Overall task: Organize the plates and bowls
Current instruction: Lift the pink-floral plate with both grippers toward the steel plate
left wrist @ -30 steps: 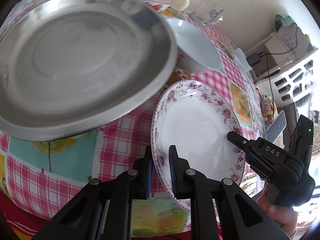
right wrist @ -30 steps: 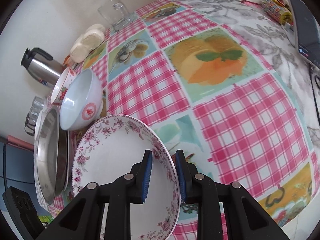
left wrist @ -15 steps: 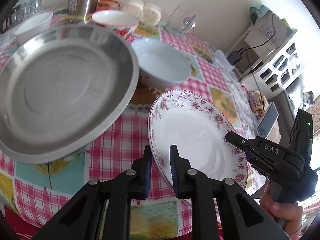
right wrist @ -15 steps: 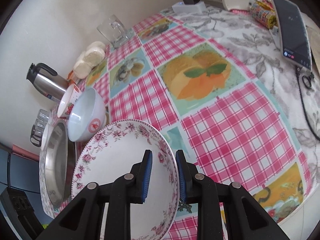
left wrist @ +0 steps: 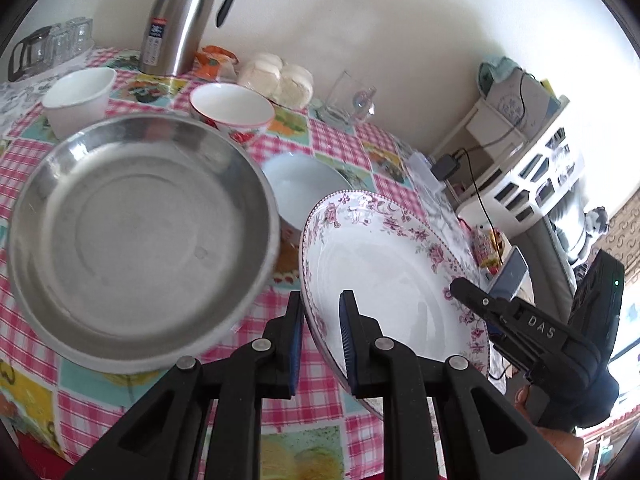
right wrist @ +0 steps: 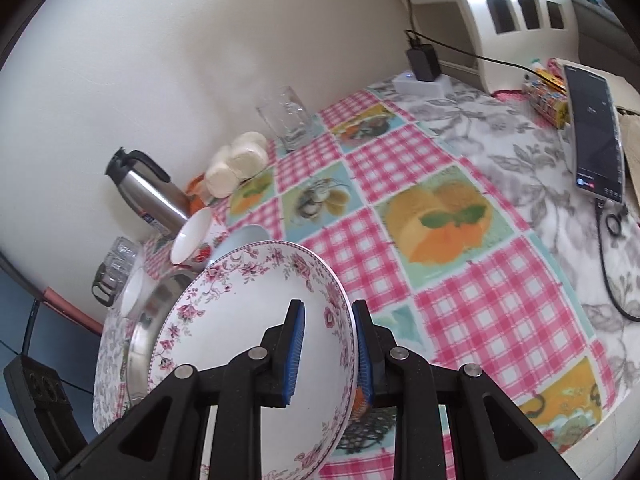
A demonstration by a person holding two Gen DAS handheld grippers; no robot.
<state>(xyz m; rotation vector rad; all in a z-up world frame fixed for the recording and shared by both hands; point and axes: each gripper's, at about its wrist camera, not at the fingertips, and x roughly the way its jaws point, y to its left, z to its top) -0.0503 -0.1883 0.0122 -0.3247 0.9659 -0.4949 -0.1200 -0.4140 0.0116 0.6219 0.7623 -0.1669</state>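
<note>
A white plate with a pink flower rim (left wrist: 384,264) hangs tilted above the checked tablecloth, held from both sides. My left gripper (left wrist: 322,304) is shut on its near rim. My right gripper (left wrist: 460,286) clamps the opposite rim, with a hand below it. In the right wrist view that gripper (right wrist: 329,312) pinches the flowered plate (right wrist: 248,320) between blue pads. A large steel plate (left wrist: 136,240) lies to the left of it. Behind stand a pale blue bowl (left wrist: 300,184), a strawberry-patterned bowl (left wrist: 232,108) and a white cup (left wrist: 78,96).
Along the wall stand a steel thermos (left wrist: 180,20), a glass jug (left wrist: 36,52), wrapped buns (left wrist: 276,80) and a glass mug (left wrist: 348,100). A phone (right wrist: 596,136) with its cable and a power strip (right wrist: 420,76) lie at the table's far right. Pink checked cloth (right wrist: 480,312) shows to the right.
Both grippers have risen with the flowered plate between them, lifting it off the cloth. The views have tipped upward, so the thermos and wall now show.
</note>
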